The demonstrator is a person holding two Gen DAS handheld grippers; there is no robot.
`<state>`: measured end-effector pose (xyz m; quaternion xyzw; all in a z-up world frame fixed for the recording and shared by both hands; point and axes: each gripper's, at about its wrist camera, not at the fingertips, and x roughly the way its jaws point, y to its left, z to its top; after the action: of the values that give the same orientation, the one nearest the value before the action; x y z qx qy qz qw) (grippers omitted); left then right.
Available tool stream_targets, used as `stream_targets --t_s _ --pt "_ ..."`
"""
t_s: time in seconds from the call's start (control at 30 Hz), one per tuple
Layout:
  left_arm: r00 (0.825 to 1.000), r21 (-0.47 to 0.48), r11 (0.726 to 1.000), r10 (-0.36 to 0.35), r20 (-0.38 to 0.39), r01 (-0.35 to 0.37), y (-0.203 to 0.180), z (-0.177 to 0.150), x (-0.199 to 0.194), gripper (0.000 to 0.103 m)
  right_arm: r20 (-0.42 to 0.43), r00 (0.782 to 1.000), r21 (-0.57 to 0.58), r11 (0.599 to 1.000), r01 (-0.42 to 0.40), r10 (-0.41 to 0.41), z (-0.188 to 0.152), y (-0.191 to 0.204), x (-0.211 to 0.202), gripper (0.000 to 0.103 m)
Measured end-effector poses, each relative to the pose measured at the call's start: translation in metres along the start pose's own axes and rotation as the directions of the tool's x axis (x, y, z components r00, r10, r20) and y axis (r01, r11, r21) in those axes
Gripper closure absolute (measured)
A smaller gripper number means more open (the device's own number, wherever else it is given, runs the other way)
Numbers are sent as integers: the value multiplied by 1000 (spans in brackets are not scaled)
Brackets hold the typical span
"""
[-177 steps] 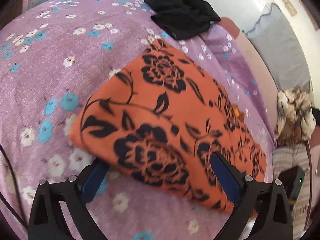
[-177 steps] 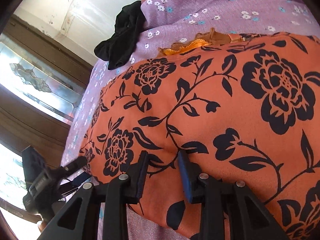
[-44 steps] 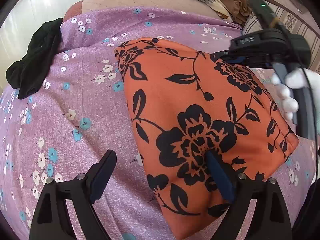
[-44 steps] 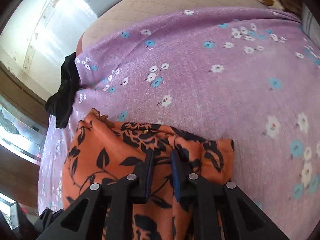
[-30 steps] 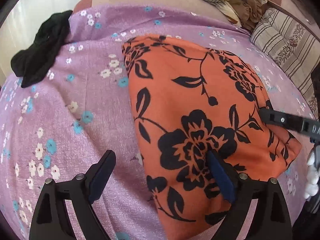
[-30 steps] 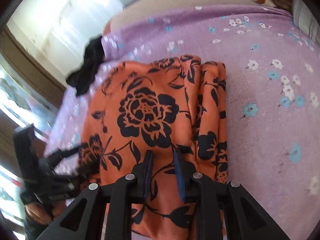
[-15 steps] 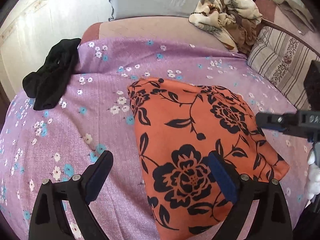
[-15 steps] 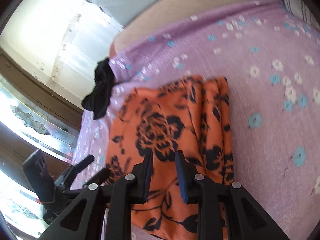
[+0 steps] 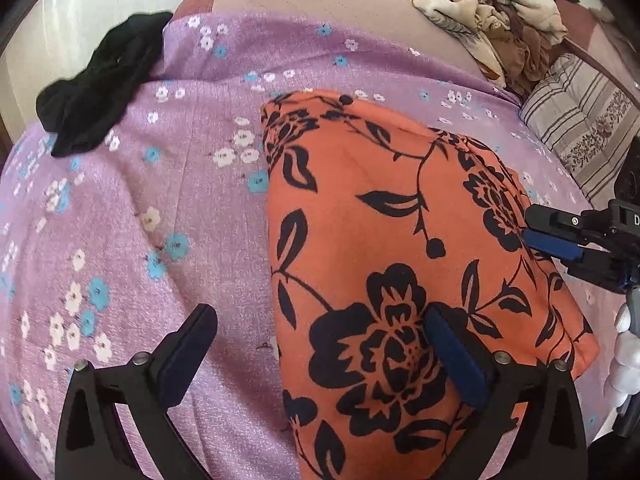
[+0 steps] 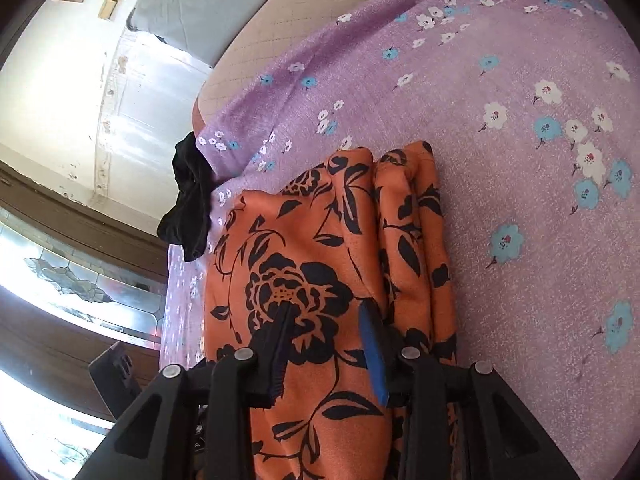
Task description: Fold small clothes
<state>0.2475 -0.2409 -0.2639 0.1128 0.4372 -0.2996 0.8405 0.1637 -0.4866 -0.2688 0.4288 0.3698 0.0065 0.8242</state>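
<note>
Nearest the viewer, the left claw [image 9: 316, 344] stands spread wide and grasps nothing: one pad hangs over the orange cloth with the black flower print [image 9: 400, 260], the other over the bare purple bedsheet with small white and blue flowers [image 9: 132, 208] just beside the cloth's edge. The right claw [image 10: 326, 326] has just been opening, and its pads now stand parted above the orange cloth, released, pressing nothing between them; in the left wrist view it reaches in over the cloth's right edge, with the gloved hand [image 9: 626, 344] behind it. The orange cloth lies folded flat on the bedsheet, and on the side nearer the right claw its doubled layers show as a stack of soft ridges [image 10: 416, 216]. Beyond the orange cloth, well apart from it at the sheet's far corner, lies a crumpled black garment [image 9: 100, 80]. Judged risk: the ridged layers look loose, so a pad dragging across the orange cloth as either claw pulls away could slide the top layer and undo the fold; a regrasp that catches only one layer would skew the edges.
</note>
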Motion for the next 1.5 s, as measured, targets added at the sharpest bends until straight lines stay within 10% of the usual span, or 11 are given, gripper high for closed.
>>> stream_targets --t_s 0.17,0.27,0.63,1.5 --pt "995 14 1000 -14 94 13 -2 8 -24 0 100 995 -91 996 -11 20 0 12 -25 63" --pt "991 6 1000 -2 136 1 1 11 -35 0 171 985 -116 993 -4 24 1 17 -42 34" --pt "974 2 991 130 186 -133 10 13 -47 0 202 979 -191 982 6 34 -2 34 -47 34" --pt "967 12 985 166 191 -171 9 13 -48 0 201 980 -232 972 45 2 -8 40 -42 34"
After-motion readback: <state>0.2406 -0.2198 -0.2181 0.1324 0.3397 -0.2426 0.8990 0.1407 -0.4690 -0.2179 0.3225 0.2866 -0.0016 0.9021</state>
